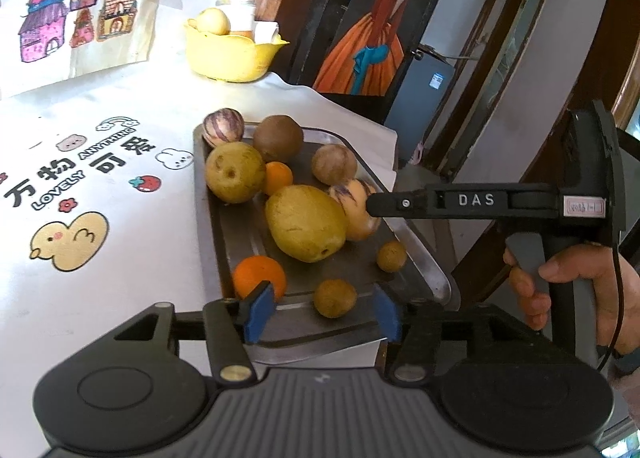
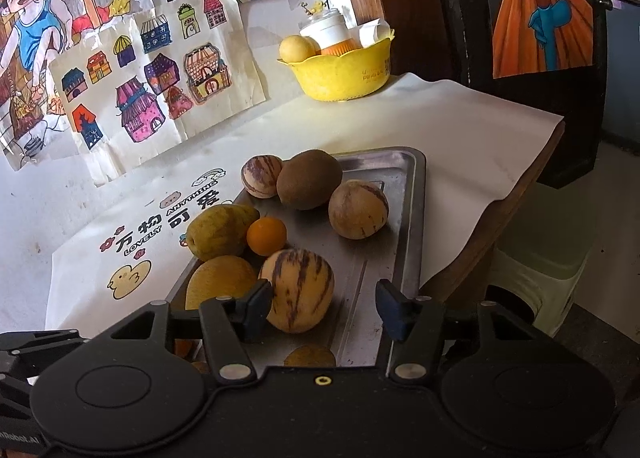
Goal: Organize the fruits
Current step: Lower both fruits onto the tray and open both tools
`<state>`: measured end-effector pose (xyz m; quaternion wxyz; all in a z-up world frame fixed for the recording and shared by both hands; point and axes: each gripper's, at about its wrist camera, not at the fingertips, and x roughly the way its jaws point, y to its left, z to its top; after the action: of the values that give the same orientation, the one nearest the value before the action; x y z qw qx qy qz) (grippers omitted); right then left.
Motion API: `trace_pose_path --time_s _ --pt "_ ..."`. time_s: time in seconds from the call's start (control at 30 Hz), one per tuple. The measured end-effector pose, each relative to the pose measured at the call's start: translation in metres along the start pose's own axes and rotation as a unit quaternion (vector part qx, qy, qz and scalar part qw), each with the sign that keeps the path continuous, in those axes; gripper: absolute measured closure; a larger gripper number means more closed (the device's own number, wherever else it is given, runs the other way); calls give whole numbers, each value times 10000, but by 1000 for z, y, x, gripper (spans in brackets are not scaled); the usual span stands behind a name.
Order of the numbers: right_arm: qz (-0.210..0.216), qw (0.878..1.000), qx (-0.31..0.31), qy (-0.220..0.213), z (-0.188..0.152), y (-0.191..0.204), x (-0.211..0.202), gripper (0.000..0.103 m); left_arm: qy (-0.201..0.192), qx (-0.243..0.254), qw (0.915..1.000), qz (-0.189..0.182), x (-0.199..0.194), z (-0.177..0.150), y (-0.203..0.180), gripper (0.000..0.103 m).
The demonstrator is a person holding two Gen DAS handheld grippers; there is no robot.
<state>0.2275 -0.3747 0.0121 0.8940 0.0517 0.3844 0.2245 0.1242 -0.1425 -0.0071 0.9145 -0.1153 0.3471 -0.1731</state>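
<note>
**Loose fruit near the tray's rim**

Round loose fruits are crowded on the flat steel tray [image 1: 416, 258] at the tabletop's right edge. The striped yellow melon [image 2: 298, 290] lies between the right gripper [image 2: 320, 310]'s spread fingers, unpinched; a nudge could roll it off. The left gripper [image 1: 322, 314] is spread, empty.
</note>
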Motion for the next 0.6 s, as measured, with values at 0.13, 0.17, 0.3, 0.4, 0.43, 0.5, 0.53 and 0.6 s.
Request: trace_pose_path --time_s 0.13,0.17,0.3,0.4,0.43,0.5,0.53,0.6 --pt "-27 10000 22 -39 0 2 -2 39 -145 -17 9999 68 -9 1 2 34" --pt "-33 10000 29 -49 0 3 -3 38 -187 -13 9998 94 -11 2 3 31" --pt "-45 9999 40 -104 0 5 -6 31 -393 -76 9990 183 -21 4 8 21" --pt "-74 9998 -17 -204 -1 9 -12 26 -538 -152 9981 268 -28 6 13 16" --pt "-84 9997 -22 -232 -1 9 -14 24 -602 -177 9975 318 -30 6 16 13" --pt "-121 9995 -24 -298 -2 11 -17 21 -700 -205 9965 418 -35 7 20 9" --pt "-138 9994 -27 -329 -3 12 -19 20 -744 -217 9959 467 -37 7 21 6" --pt "-187 9990 -29 -401 -4 13 -23 19 -809 -247 9949 543 -40 8 25 3"
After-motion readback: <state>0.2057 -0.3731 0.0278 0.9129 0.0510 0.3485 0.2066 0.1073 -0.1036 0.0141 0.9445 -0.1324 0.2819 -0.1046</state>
